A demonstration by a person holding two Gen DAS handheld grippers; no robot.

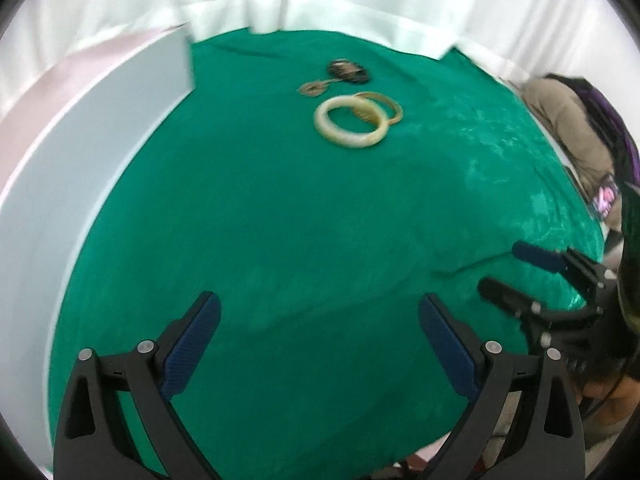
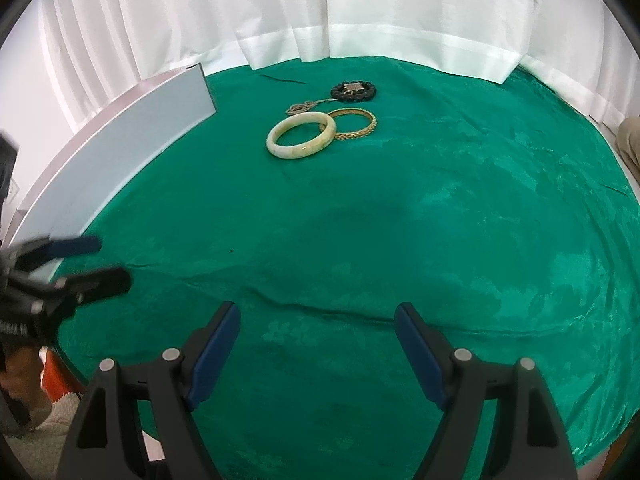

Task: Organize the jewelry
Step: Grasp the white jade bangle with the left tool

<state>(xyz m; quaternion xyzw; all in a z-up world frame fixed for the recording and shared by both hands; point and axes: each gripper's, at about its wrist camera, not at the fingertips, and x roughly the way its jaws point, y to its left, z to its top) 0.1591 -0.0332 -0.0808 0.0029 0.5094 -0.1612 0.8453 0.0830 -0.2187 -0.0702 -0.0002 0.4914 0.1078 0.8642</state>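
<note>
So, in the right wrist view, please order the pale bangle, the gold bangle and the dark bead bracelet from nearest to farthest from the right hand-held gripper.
From the right hand-held gripper:
1. Pale bangle, nearest, centre-left on the green cloth.
2. Gold bangle, just behind, its left edge under the pale one.
3. Dark bead bracelet, farthest, near the white curtain.

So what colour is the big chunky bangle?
Creamy white with a faint green tinge. The bangle shows best in the right wrist view.
</note>
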